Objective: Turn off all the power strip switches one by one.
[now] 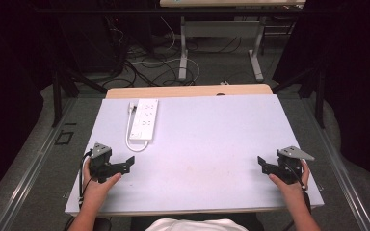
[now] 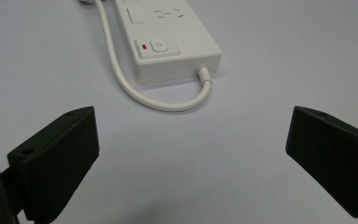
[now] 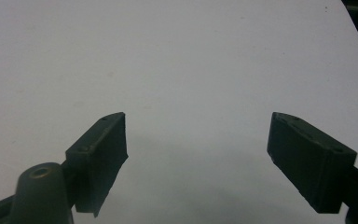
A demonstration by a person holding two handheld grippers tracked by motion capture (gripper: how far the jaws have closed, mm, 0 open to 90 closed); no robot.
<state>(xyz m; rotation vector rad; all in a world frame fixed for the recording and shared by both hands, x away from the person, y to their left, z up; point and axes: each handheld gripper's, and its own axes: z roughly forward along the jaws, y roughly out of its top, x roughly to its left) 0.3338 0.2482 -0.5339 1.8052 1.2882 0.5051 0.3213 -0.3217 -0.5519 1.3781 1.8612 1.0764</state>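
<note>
The left claw [image 1: 129,162] sits at about 8 o'clock on the worktop [image 1: 212,144], gripped by the person's left hand [image 1: 99,185]. Its jaws stand wide apart and hold nothing. In the left gripper view, the left claw [image 2: 191,154] faces the power strip [image 2: 168,42], and bare worktop surface shows between the two black jaws.

The right claw [image 1: 261,164] sits at about 4 o'clock on the worktop, gripped by the person's right hand [image 1: 289,182]. Its jaws are likewise spread wide and empty. In the right gripper view, the right claw [image 3: 198,158] points across plain white worktop surface.

The power strip [image 1: 143,119] is white and lies flat at about 10 o'clock on the worktop, with its long axis running from 12 to 6 o'clock. It lies near the left claw, at the claw's 12 o'clock, and does not touch it. The end of the strip nearest the claw carries a switch [image 2: 158,45] with a small red mark beside it. A white cable [image 2: 168,100] leaves this end, loops across the worktop and runs back along the side of the strip. The two claws are well apart from each other, with their jaws pointing inward toward the worktop centre.
</note>
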